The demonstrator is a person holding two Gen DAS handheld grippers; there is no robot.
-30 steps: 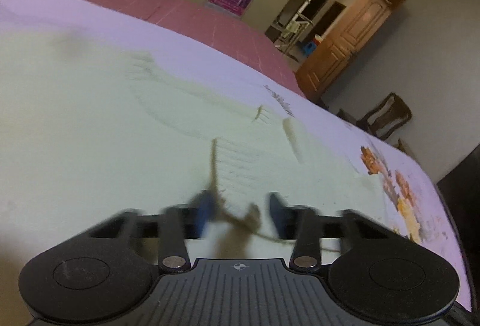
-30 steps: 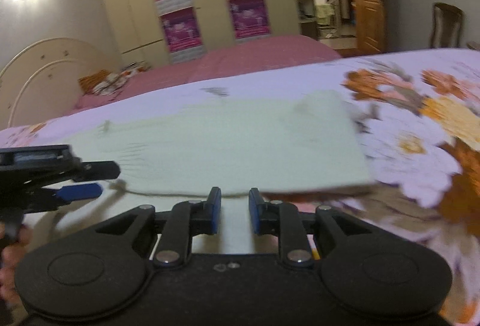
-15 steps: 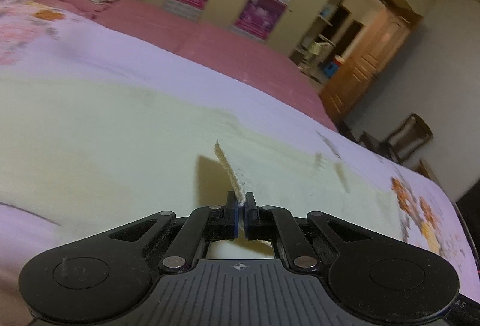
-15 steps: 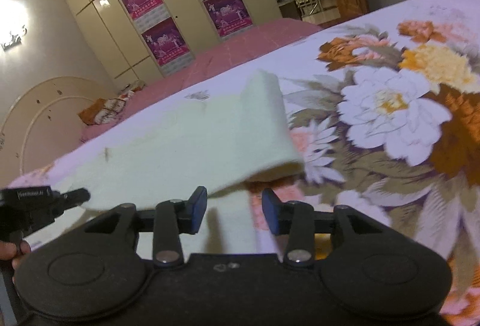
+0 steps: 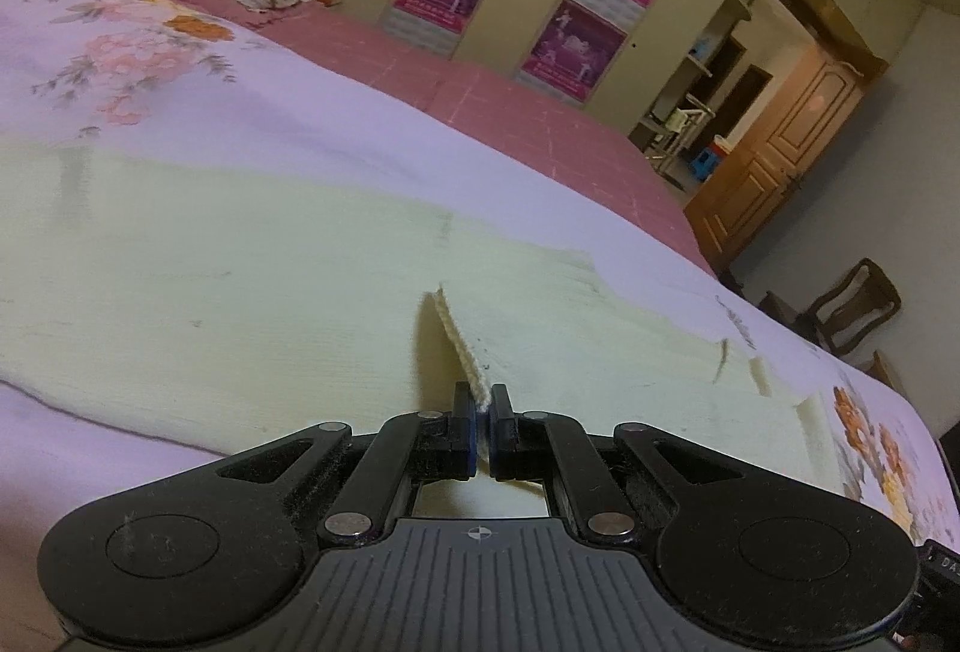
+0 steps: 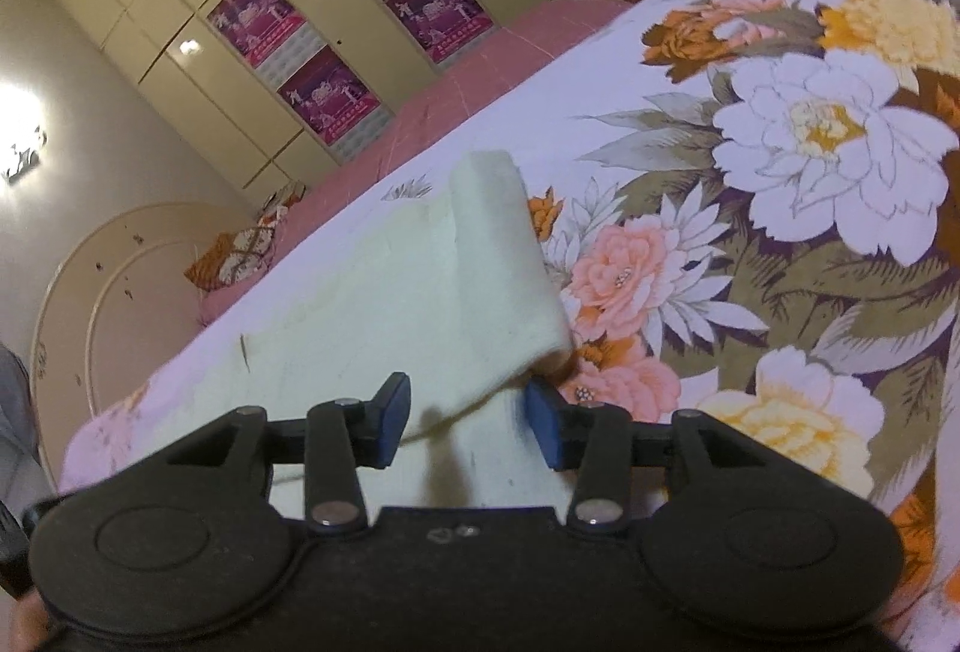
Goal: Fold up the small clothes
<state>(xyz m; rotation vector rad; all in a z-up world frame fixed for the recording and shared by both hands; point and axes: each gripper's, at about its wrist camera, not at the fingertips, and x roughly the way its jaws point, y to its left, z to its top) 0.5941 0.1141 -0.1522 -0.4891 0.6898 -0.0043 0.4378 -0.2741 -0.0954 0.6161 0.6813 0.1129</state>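
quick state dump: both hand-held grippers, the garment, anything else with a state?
Left hand-held gripper: shut, pinching an edge of the cream knit garment.
Right hand-held gripper: open, jaws apart around a raised fold of the garment, not gripping.
Cream knit garment: spread on the floral bedsheet, one end folded over.
Wooden door: closed.

Black left claw — silver pivot screws; right claw, blue-padded fingers.
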